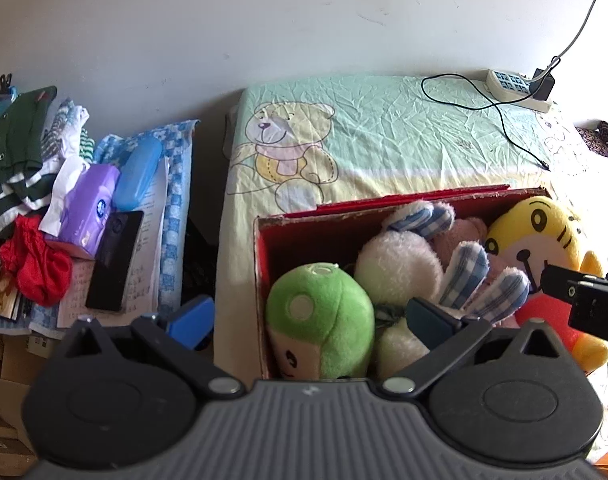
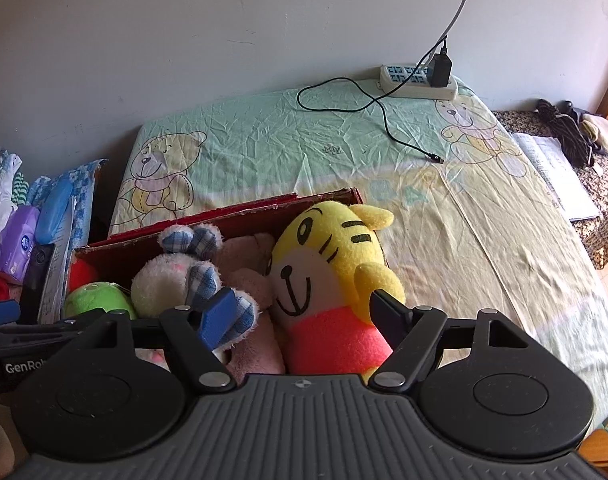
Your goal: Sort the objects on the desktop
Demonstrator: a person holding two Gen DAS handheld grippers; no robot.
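The left hand-held gripper (image 1: pixel 309 318) is spread wide and grasps nothing: its left blue finger hangs outside the red box (image 1: pixel 264 280), its right finger sits among the toys, against the white rabbit plush (image 1: pixel 399 268). The right hand-held gripper (image 2: pixel 304 320) is also wide open, its fingers flanking the yellow tiger plush (image 2: pixel 323 264); whether the pads (image 2: pixel 220 318) actually touch the toy cannot be told.

Left of the bed (image 1: pixel 383 136), a cluttered pile holds folded clothes (image 1: pixel 16 148), a purple tissue pack (image 1: pixel 90 208), a blue case (image 1: pixel 138 174) and a black phone (image 1: pixel 114 262) (its far left is cut off by the frame).

The box stands on the bed's near edge, its front wall hidden behind the gripper bodies. Inside, left to right: a green plush (image 1: pixel 323 312), the white rabbit with blue checked ears, a pink toy (image 2: pixel 248 276) mostly buried, then the tiger in an orange top. Beyond, a power strip (image 2: pixel 417 82) and black cable (image 2: pixel 387 124) lie on the sheet.
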